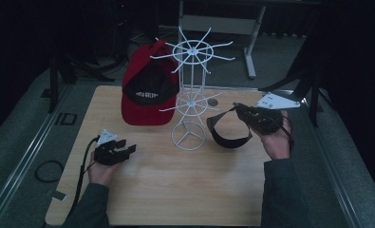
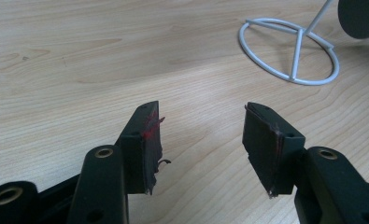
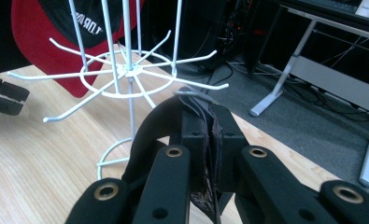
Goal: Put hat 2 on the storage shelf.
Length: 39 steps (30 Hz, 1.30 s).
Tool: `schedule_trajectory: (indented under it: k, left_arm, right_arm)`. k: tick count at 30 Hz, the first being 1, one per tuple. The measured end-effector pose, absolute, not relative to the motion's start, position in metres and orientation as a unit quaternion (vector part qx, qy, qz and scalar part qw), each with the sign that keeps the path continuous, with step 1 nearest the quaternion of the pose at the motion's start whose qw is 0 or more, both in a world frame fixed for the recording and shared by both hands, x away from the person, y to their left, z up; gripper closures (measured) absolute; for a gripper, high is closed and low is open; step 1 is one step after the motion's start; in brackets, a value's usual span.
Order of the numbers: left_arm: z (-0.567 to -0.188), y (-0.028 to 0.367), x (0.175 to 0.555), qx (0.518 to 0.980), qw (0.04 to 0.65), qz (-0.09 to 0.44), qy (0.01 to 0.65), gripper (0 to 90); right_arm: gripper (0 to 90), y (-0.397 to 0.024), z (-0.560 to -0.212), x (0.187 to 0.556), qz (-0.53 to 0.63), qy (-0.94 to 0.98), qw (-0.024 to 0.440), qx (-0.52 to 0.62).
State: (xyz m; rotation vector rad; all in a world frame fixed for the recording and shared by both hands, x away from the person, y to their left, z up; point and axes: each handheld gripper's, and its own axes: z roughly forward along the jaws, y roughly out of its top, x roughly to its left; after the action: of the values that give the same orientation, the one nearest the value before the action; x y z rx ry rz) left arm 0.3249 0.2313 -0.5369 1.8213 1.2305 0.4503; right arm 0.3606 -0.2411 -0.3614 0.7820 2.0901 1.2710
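A white wire rack [image 1: 191, 95] with hook arms stands mid-table. A red and black cap [image 1: 147, 92] hangs on its left side. My right gripper [image 1: 237, 110] is shut on a black band [image 1: 225, 133], whose loop droops to the table right of the rack's base. In the right gripper view the jaws [image 3: 210, 126] pinch the band [image 3: 149, 135] just below a lower hook arm [image 3: 201, 84] of the rack [image 3: 126, 74]. My left gripper [image 1: 128, 146] rests low over the table at the left, open with nothing between its fingers [image 2: 145, 144].
The rack's ring base [image 2: 289, 51] lies ahead and right of the left gripper. The wooden table [image 1: 175, 190] has bare room in front. A desk frame [image 3: 308, 70] and cables stand on the grey floor behind the table. The left gripper [image 3: 4, 95] appears far left.
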Motion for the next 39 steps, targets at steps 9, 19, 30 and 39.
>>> schedule_trajectory:
  k: [9,19,30,39]
  left_arm:
    - [-0.537,0.232,0.325,0.732,0.434,0.181,0.494,47.4]
    - [-0.537,0.231,0.325,0.732,0.433,0.181,0.494,47.4]
    - [-0.537,0.232,0.325,0.732,0.434,0.181,0.494,47.4]
    - [-0.537,0.231,0.325,0.732,0.433,0.18,0.494,47.4]
  right_arm:
    - [86.0,-0.239,-0.349,0.359,0.483,0.776,0.291,0.284]
    - [86.0,-0.237,-0.341,0.36,0.492,0.776,0.284,0.275]
    - [86.1,-0.236,-0.332,0.362,0.524,0.758,0.268,0.282]
    - [86.1,-0.239,-0.321,0.359,0.56,0.738,0.25,0.281]
